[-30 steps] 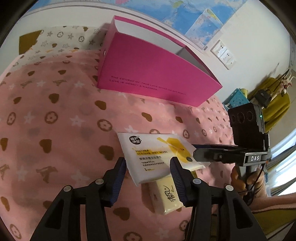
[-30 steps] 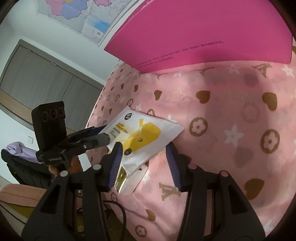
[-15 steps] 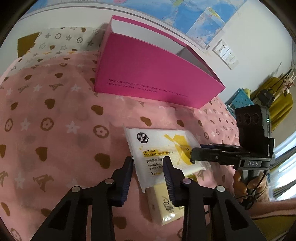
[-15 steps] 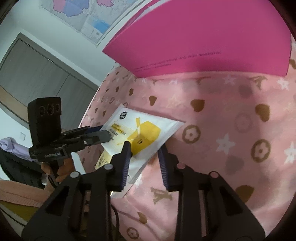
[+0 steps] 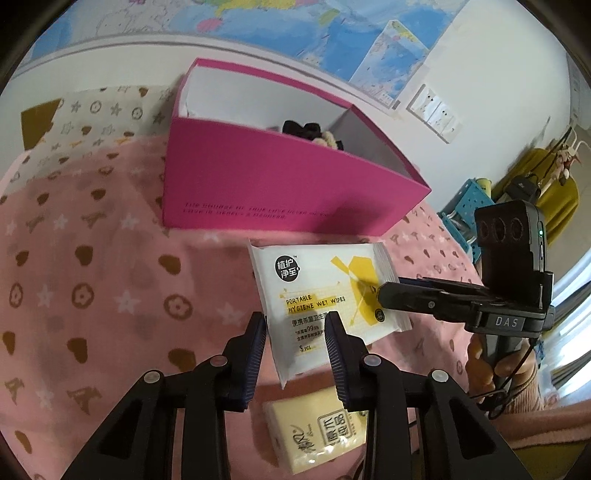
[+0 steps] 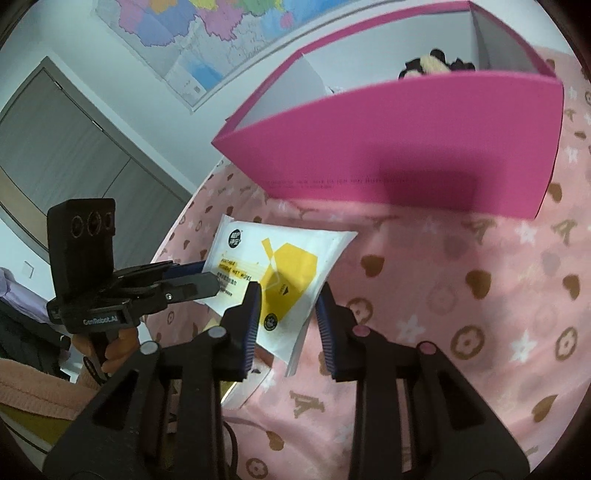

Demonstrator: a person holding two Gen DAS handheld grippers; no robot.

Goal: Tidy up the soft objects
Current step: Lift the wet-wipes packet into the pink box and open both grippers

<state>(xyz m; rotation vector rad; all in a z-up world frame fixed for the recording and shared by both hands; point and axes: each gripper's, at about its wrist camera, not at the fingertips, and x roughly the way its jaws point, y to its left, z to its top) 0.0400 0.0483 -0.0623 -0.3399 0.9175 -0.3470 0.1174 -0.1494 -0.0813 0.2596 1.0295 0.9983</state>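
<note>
A white and yellow pack of wet wipes [image 5: 325, 291] is held up above the pink patterned cloth [image 5: 92, 280], in front of the open pink box [image 5: 280, 184]. My left gripper [image 5: 295, 332] is shut on its near end. My right gripper [image 6: 284, 306] is shut on its other end, and shows in the left wrist view [image 5: 384, 291] at the pack's right edge. The pack also shows in the right wrist view [image 6: 280, 269]. A yellow tissue pack [image 5: 317, 432] lies on the cloth below. A black and cream soft thing [image 5: 314, 133] lies inside the box.
The pink box [image 6: 406, 147] stands at the far side of the cloth. A wall with a map [image 5: 295, 29] is behind it. A blue crate [image 5: 469, 203] and a yellow chair [image 5: 554, 195] stand beyond the cloth's right edge.
Both grippers have closed on the wet wipes pack and lifted it off the yellow tissue pack, up and toward the pink box. The box's inside has come into view.
</note>
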